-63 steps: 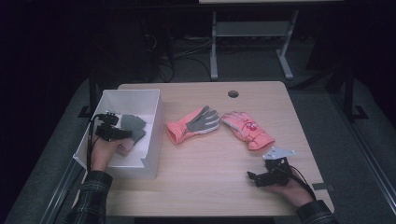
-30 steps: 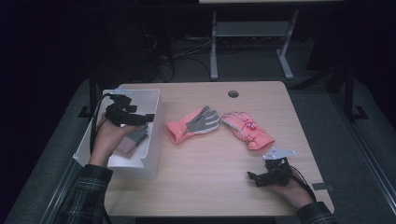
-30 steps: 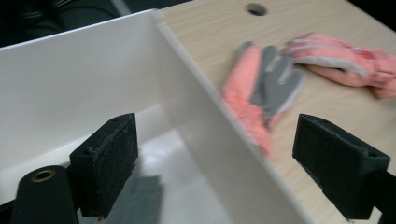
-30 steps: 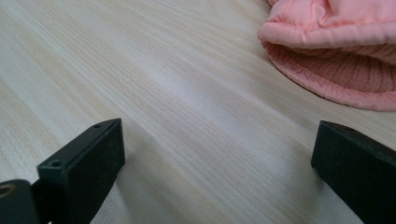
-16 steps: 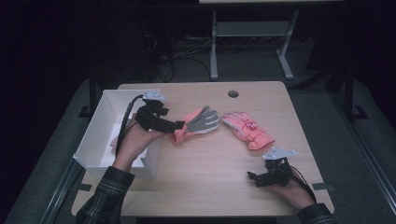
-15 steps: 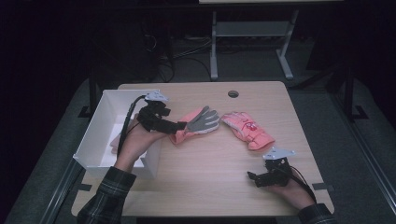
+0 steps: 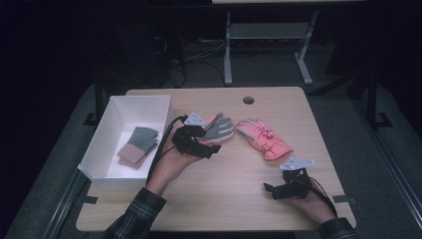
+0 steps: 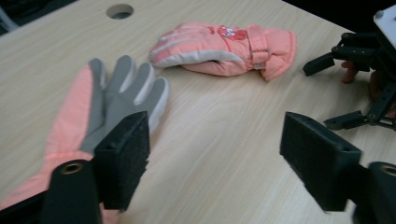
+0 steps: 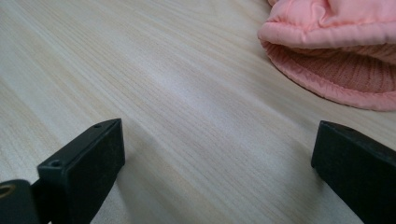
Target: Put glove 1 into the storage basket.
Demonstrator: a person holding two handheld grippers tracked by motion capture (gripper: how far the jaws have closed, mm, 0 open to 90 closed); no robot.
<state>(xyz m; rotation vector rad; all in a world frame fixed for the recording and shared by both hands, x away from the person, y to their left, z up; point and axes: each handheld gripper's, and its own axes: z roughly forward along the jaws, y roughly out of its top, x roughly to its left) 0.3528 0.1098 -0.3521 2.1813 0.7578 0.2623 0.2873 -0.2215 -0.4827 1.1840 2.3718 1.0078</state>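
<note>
A salmon glove with a grey palm (image 7: 219, 128) lies palm up mid-table. My left gripper (image 7: 211, 144) hovers open just in front of it; in the left gripper view its left jaw overlaps the grey-palmed glove's (image 8: 107, 102) fingers and nothing is between the jaws of the left gripper (image 8: 219, 163). A padded pink glove (image 7: 263, 139) lies to the right, also the pink glove (image 8: 229, 46). My right gripper (image 7: 272, 191) rests open near the front edge, and the pink glove's knit cuff (image 9: 336, 65) lies beyond the jaws of the right gripper (image 9: 219, 163).
A white box (image 7: 107, 132) stands at the table's left with a grey-green and pink glove (image 7: 137, 146) lying in it. A cable hole (image 7: 248, 100) is at the back edge. Bare wood lies between the two grippers. A metal stand (image 7: 263, 35) is behind the table.
My left gripper has come up out of the white box and swung right to the grey-palmed glove, leaving a glove in the box. The right gripper has stayed put.
</note>
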